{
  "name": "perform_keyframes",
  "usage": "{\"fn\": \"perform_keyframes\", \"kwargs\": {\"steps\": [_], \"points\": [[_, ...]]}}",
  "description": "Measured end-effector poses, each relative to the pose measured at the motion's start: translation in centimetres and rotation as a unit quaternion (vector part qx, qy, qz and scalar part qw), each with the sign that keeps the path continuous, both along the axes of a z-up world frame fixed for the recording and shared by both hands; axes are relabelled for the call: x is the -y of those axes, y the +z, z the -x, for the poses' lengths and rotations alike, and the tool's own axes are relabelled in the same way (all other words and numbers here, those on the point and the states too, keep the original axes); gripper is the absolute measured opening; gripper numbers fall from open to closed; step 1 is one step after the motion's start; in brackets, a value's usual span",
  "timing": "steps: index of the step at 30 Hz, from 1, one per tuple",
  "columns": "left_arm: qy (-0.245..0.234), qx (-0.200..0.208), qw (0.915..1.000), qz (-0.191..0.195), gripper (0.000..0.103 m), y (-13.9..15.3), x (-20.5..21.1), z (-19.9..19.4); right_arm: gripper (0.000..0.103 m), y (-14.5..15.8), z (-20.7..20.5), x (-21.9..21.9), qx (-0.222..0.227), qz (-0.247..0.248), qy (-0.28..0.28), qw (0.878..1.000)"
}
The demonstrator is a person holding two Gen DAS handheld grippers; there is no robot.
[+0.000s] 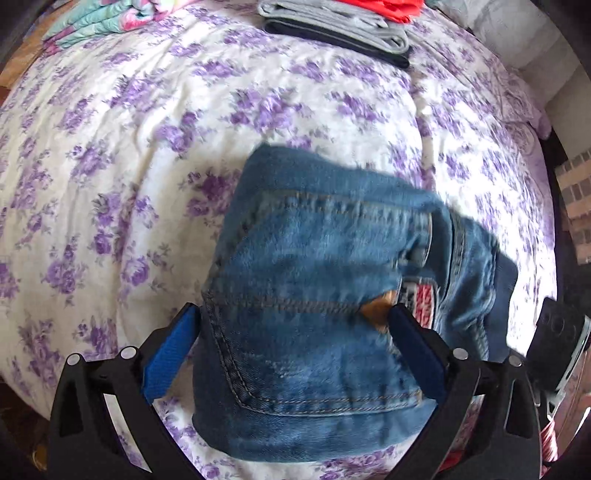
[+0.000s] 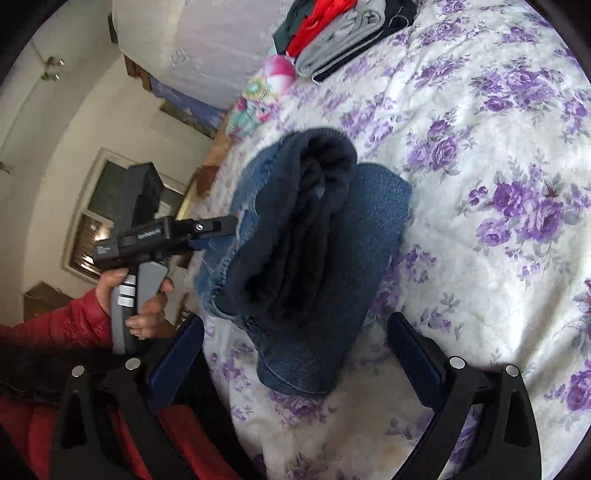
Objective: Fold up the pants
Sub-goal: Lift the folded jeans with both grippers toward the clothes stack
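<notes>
Folded jeans [image 1: 314, 306] lay on floral bedspread [image 1: 147, 147]. L gripper [image 1: 291, 314] fingers spread, straddling jeans; R gripper [image 2: 295, 332] fingers spread beside the bundle, gripping nothing.

Folded pants [image 1: 314, 295] on bed [image 1: 147, 147]

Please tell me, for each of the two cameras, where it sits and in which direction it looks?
Left wrist: on the left gripper, looking down across the folded jeans on the floral bedspread; its open fingers straddle them.
Right wrist: on the right gripper, facing the jeans' rolled end; the left hand and red sleeve show.
Shared: jeans, bedspread, folded clothes stack.
</notes>
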State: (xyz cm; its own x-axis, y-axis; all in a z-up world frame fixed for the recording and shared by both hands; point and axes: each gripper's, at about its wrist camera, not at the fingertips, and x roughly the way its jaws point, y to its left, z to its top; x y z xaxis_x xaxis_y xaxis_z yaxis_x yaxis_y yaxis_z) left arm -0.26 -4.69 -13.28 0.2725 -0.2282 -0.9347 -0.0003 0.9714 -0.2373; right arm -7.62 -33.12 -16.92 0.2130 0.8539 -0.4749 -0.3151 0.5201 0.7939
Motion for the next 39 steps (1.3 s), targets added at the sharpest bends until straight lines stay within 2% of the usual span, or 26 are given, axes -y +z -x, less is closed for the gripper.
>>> {"fn": "perform_keyframes", "kwargs": {"steps": [4, 7, 8, 10, 11, 14, 16, 22, 27, 31, 32, 36, 39], "points": [[0.037, -0.004, 0.9993, 0.007, 0.099, 0.6, -0.9, -1.0, 0.099, 0.2, 0.1, 0.2, 0.001, 0.002, -0.002, 1.0], [0.054, -0.028, 0.998, 0.017, 0.099, -0.4, -1.8, -0.7, 0.1, 0.0, -1.1, 0.9, -0.038, -0.031, -0.047, 0.998], [0.06, -0.033, 0.9972, 0.031, 0.099, -0.7, -2.2, -0.5, 0.1, -0.2, -1.9, 1.0, -0.059, -0.053, -0.056, 0.995], [0.079, -0.057, 0.9915, 0.087, 0.099, -1.8, -3.2, 0.7, 0.1, -0.7, -3.4, 0.7, -0.097, -0.069, -0.061, 0.991], [0.081, -0.063, 0.9901, 0.096, 0.099, -2.1, -3.4, 1.3, 0.1, -0.8, -4.0, 0.7, -0.11, -0.07, -0.063, 0.99], [0.048, -0.071, 0.992, 0.092, 0.099, -2.7, -2.6, 2.8, 0.1, -0.7, -5.4, -0.1, -0.131, -0.049, -0.051, 0.989], [0.054, -0.057, 0.9916, 0.103, 0.099, -2.7, -2.9, 3.3, 0.1, -0.1, -5.4, -0.6, -0.124, -0.031, -0.044, 0.991], [0.092, -0.057, 0.9855, 0.131, 0.099, -4.0, -3.9, 3.3, 0.1, 1.7, -4.6, -2.5, -0.062, 0.055, -0.017, 0.996], [0.109, -0.05, 0.9823, 0.144, 0.099, -4.2, -4.1, 3.1, 0.1, 2.6, -4.5, -2.7, -0.031, 0.068, -0.012, 0.997], [0.101, -0.051, 0.9834, 0.142, 0.099, -4.2, -4.7, 3.5, 0.099, -0.2, -5.6, -2.2, -0.073, 0.065, -0.03, 0.995], [0.104, -0.052, 0.9827, 0.145, 0.099, -4.3, -4.9, 3.6, 0.099, -0.3, -5.6, -1.9, -0.07, 0.055, -0.037, 0.995], [0.11, -0.052, 0.9794, 0.161, 0.099, -4.7, -5.0, 3.3, 0.099, -0.2, -5.4, -2.2, -0.066, 0.067, -0.039, 0.995], [0.102, -0.045, 0.9807, 0.161, 0.099, -4.6, -4.9, 3.2, 0.093, -0.2, -5.0, -2.4, -0.05, 0.08, -0.051, 0.994]]}}
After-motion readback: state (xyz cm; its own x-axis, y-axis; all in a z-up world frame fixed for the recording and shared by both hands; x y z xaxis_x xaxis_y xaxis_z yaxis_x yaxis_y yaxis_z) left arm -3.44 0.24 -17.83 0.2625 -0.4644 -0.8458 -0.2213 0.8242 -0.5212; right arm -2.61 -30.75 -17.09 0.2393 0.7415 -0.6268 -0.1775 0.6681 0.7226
